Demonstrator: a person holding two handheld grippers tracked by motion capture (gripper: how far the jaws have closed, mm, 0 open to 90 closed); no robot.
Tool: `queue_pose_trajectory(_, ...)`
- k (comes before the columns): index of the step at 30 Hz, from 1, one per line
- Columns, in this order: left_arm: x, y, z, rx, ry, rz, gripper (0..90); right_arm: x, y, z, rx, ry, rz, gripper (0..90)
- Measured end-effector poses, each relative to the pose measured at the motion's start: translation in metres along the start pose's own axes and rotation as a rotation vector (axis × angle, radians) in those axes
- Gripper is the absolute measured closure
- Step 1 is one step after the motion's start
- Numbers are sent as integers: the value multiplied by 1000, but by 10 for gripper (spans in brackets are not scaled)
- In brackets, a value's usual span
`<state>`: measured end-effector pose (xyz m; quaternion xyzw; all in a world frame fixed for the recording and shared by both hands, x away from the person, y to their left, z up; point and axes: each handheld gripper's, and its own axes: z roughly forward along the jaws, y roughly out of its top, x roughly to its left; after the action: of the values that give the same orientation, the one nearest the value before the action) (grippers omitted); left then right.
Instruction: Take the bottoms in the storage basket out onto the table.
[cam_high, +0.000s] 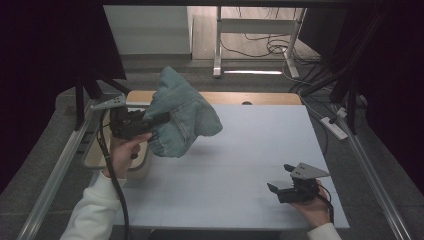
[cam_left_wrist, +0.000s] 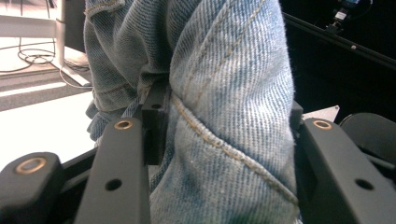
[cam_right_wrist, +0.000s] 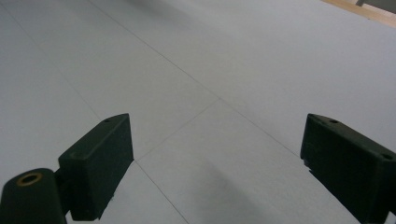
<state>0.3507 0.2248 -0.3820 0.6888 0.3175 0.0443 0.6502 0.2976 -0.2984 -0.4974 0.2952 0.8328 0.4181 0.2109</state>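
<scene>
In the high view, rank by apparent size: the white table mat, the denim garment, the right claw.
1. white table mat
2. denim garment, held up nearer the camera, so it may look oversized
3. right claw

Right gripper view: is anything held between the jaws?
No, the right hand-held gripper stands open over the bare white table.

A: Where does the high view sit?
B: Above the near edge, looking forward and down over the pale grey bench (cam_high: 240, 150).
A: And the left gripper view?
B: Pressed close against the faded blue denim garment (cam_left_wrist: 224, 93), also seen from above (cam_high: 182, 112).
A: The right gripper view?
B: Low, skimming that same bench surface (cam_right_wrist: 210, 70).
</scene>
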Motion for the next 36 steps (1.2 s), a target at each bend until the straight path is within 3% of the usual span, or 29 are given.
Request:
queue_pose_trajectory(18,-11,-15,36,74,-60,-14,537,-1,-2,-1,5,-2,7,94)
queue_pose_trajectory(24,-12,-18,40,84,-62,-18,537,0,-3,-1,7,-3,6,94)
queue_pose_trajectory(36,-20,-22,50,100,-105,-24,536,-1,-3,-1,8,-4,7,94)
